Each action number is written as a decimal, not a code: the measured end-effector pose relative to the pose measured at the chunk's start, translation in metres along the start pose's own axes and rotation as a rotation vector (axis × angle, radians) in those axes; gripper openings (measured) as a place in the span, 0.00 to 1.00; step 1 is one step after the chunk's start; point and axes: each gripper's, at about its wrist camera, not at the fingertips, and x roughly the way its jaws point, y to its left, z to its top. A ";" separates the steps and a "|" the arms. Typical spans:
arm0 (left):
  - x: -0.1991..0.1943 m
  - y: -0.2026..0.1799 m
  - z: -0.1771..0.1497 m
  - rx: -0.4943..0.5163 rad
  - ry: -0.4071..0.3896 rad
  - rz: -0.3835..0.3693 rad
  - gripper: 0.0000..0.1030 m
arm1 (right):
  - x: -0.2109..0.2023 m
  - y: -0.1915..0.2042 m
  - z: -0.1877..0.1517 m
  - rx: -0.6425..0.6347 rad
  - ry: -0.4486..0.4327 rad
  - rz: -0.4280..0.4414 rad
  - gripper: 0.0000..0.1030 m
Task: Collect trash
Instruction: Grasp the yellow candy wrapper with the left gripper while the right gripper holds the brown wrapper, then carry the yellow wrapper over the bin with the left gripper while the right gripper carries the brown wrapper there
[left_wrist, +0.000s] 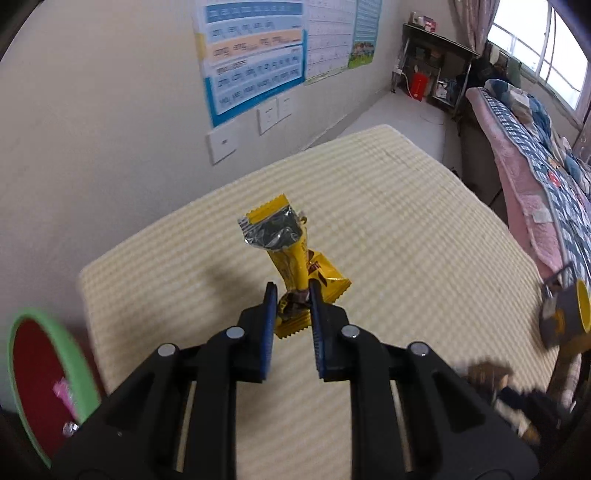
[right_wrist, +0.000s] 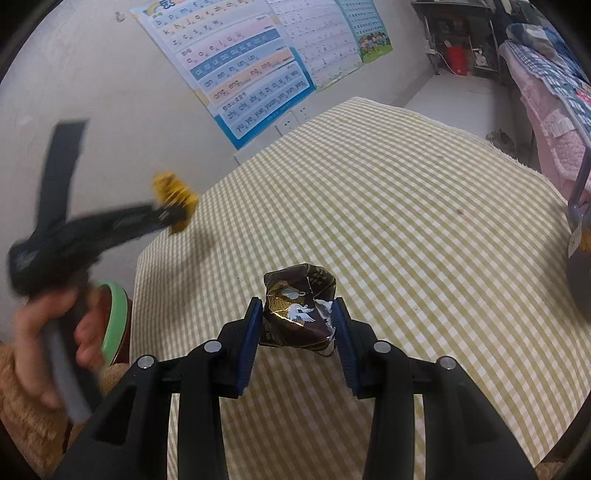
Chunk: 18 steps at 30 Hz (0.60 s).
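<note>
My left gripper (left_wrist: 291, 291) is shut on yellow snack wrappers (left_wrist: 291, 254), held up above the checked table (left_wrist: 406, 229); the top one is torn open with a silver lining. In the right wrist view the left gripper (right_wrist: 173, 214) is a blur at the left with the yellow wrappers (right_wrist: 173, 192) in it. My right gripper (right_wrist: 297, 314) is shut on a crumpled dark wrapper (right_wrist: 299, 310) with gold and white print, above the table (right_wrist: 406, 221). A bin with a green rim (left_wrist: 55, 343) and a red inside stands by the table's left edge; it also shows in the right wrist view (right_wrist: 116, 317).
A wall with posters (left_wrist: 255, 55) and sockets runs along the table's far left. A grey and yellow mug (left_wrist: 565, 314) stands at the table's right edge. A bed with a pink and blue quilt (left_wrist: 535, 155) lies to the right. A dark shelf (left_wrist: 436, 66) stands at the back.
</note>
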 end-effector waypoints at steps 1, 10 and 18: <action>-0.010 0.005 -0.008 0.001 -0.005 0.004 0.17 | 0.000 0.003 0.000 -0.003 -0.001 0.002 0.37; -0.077 0.048 -0.060 -0.017 -0.048 0.007 0.17 | -0.004 0.053 -0.009 -0.092 -0.001 0.013 0.37; -0.114 0.067 -0.079 -0.010 -0.119 0.030 0.17 | -0.017 0.090 -0.019 -0.121 -0.015 0.026 0.37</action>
